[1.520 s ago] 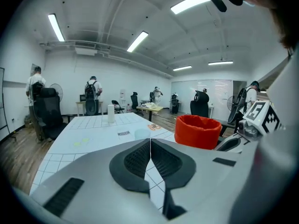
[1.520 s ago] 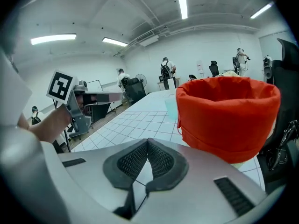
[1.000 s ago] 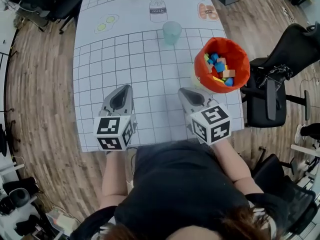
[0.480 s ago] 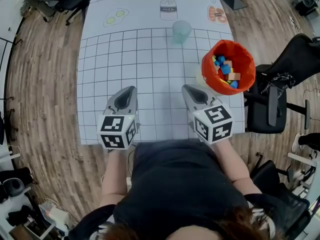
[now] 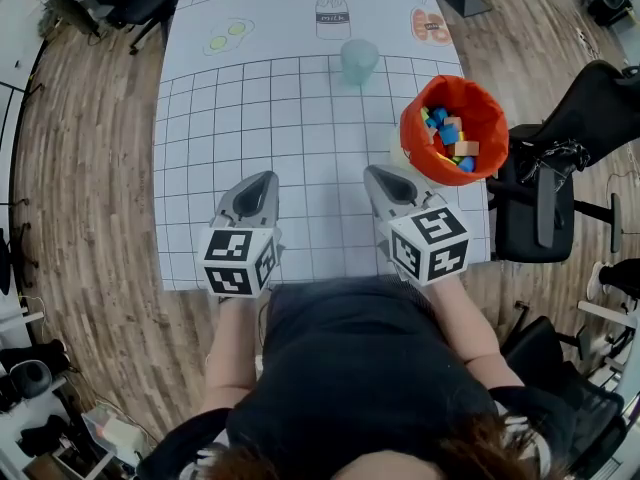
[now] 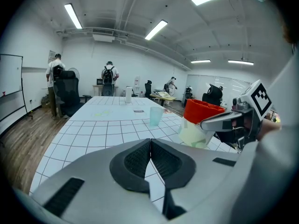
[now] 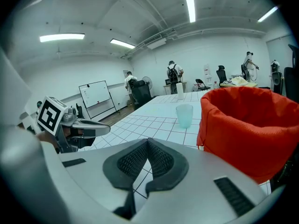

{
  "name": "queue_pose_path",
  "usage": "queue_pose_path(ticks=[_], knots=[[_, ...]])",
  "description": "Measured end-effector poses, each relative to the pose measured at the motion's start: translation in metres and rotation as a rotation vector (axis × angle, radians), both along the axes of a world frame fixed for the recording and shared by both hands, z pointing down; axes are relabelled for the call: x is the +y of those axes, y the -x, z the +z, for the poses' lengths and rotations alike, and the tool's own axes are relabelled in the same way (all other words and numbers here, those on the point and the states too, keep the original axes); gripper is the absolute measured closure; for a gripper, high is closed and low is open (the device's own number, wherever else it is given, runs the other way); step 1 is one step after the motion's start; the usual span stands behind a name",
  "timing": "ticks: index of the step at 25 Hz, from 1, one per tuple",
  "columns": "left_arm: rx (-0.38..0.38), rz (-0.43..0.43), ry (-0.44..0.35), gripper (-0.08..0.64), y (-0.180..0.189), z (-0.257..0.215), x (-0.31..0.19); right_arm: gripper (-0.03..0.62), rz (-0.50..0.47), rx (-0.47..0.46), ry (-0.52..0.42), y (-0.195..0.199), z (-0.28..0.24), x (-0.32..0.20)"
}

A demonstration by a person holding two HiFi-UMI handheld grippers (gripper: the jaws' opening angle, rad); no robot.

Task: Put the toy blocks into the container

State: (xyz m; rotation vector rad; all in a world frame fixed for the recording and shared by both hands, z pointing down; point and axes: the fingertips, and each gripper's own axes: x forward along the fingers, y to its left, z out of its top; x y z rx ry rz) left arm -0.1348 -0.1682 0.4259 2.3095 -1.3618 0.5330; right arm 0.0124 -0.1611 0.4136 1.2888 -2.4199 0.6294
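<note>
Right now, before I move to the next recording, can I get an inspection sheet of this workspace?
Surface: white gridded table, printed food pictures at the far end.
Job's things: toy blocks piled inside the red container at the table's right edge; none seen loose.
Clutter: one pale green cup, upright, apart from the container.
Grippers: left claw and right claw both shut, empty, near the table's near edge.
Cables: nothing seen.
Surroundings: wood floor, black office chairs, people at the room's far end.

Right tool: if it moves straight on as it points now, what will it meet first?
Probably the gridded mat just ahead of the right tool; the orange container lies to its right.
</note>
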Motion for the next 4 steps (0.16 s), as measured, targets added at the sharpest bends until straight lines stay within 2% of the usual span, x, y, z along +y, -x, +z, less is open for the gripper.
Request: queue_pose_path(ticks=[4], knots=[[0.0, 0.005, -0.001, 0.532, -0.0028, -0.0004, 0.0002, 0.577, 0.001, -0.014, 0.0, -0.0011, -0.0015, 0.0005]])
